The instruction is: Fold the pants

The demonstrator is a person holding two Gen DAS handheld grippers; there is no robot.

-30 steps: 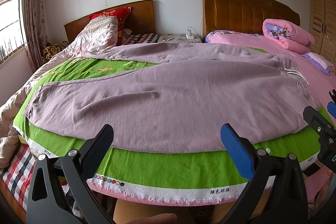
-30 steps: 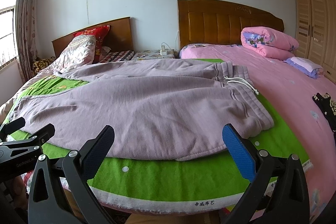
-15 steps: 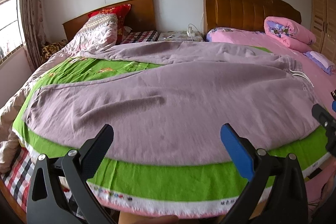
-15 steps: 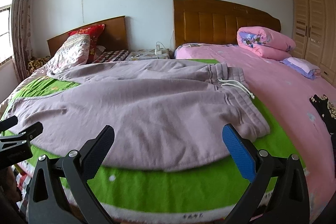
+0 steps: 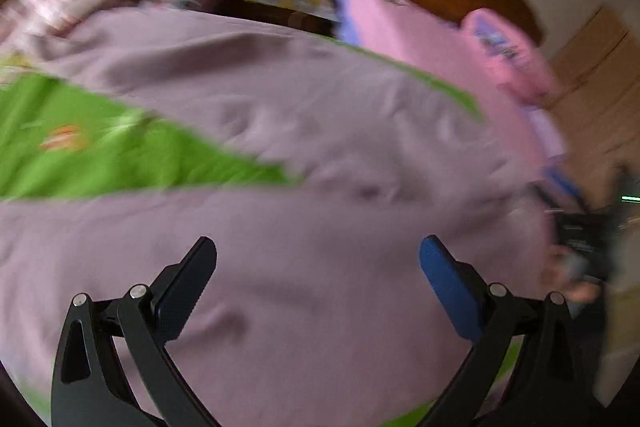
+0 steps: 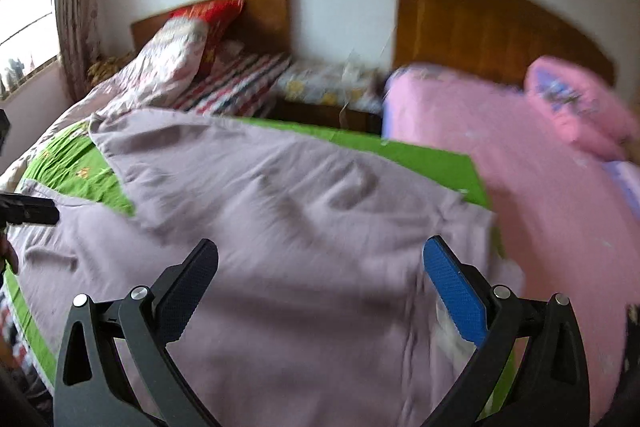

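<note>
Blurred pants (image 5: 304,155), waistband indistinct, cuffs cut off

Daylit, motion-blurred fisheye views; window (image 6: 24,15) perhaps overexposed.

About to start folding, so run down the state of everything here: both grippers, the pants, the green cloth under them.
left gripper: open, empty, over the pants.
right gripper: open, empty, over the pants near the waist end.
pants: unfolded, spread out, two legs apart, wrinkled.
green cloth: lying flat under the pants.
pink quilt: rolled up on the far bed.
</note>
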